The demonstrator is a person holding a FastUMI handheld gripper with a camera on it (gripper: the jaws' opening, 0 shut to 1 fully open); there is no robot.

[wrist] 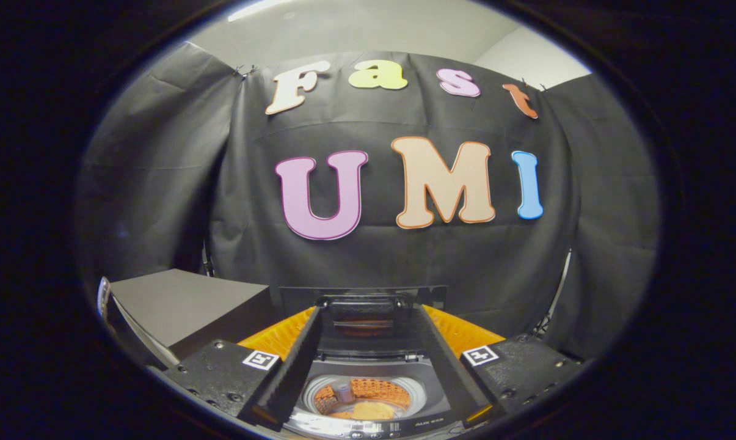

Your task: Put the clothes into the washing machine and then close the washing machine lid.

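The tongs (368,373) stand wide and empty above the washing machine (368,421), whose lid (365,315) is still raised, with orange clothes (368,409) apparently inside the drum already.

The washer (368,391) sits low between the gripper's (368,366) two fingers, a small dark top-loader seen from above; its lid (368,315) stands raised at the back, a dark panel with a smoky, orange-tinted window, tilted up just beyond the opening; the round tub (364,396) lies open below it, ringed by a pale rim, its inner wall orange and perforated; a yellow-orange cloth (371,410) lies in the tub's bottom, crumpled and flat; a small grey piece (344,392) rests against the tub's rear wall, too small to tell what it is; the fingers stand wide apart on either side of the washer, gripping nothing.
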